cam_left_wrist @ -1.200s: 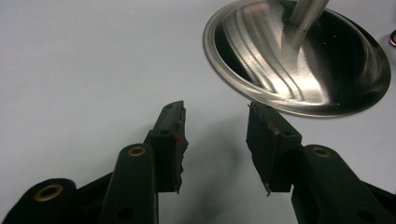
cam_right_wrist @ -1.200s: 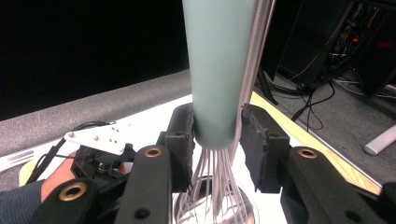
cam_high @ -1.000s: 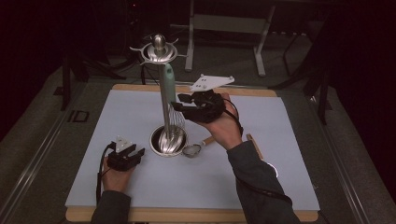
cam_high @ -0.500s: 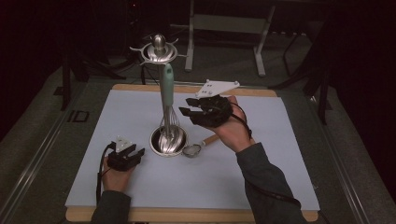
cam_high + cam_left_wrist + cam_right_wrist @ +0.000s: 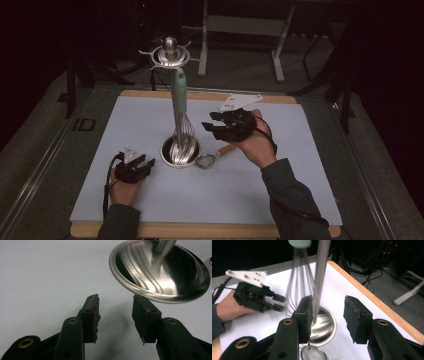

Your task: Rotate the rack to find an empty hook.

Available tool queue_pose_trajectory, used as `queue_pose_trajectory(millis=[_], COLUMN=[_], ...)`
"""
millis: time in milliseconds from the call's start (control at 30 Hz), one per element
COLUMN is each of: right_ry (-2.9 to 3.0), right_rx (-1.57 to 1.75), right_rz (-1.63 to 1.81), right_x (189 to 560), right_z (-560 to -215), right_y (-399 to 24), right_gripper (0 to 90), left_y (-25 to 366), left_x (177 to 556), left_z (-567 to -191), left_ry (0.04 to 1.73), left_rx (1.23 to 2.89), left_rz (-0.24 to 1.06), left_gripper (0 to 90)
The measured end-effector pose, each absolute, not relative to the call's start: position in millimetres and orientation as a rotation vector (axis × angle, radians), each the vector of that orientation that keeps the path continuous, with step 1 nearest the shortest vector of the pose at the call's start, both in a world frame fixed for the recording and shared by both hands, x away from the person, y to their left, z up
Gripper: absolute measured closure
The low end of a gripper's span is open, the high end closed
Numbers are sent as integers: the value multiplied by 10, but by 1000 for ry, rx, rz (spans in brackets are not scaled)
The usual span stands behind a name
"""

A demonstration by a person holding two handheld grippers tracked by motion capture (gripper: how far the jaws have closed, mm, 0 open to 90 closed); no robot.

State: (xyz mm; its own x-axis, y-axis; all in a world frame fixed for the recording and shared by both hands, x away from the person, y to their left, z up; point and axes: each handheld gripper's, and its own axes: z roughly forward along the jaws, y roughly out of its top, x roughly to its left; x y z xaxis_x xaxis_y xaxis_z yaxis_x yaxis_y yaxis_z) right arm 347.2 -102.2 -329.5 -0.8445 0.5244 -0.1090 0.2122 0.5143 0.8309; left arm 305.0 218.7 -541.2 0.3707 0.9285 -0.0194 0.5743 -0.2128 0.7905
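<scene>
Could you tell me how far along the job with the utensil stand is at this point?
Done: the whisk hangs on the stand. In hand: nothing; the right gripper hangs open beside it, its jaws having just been opening. Left: the small strainer lies on the mat, and the left gripper rests open.

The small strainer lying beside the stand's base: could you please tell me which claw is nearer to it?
Right. The right claw hovers just above and behind the small strainer, jaws apart and empty. The left claw rests on the table beyond the stand's base, farther off.
</scene>
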Motion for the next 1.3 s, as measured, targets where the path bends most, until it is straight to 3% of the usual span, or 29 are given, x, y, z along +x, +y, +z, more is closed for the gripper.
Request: queue_pose_trajectory(millis=[767, 1100, 1300], right_ry=[2414, 2461, 2441], right_rx=[775, 814, 848], right_rz=[1127, 1114, 1080], right_x=[3438, 3361, 3293], right_z=[-3724, -4027, -4173], right_y=[-1321, -1452, -1588], right_gripper=[567, 562, 574], left_y=[2251, 2257, 2263], left_x=[3022, 2898, 2834], left_z=[-5391, -5201, -5070], left_ry=[1320, 1268, 1221], left_rx=[1823, 1753, 1737], left_rz=[597, 623, 624], left_gripper=[576, 577, 665])
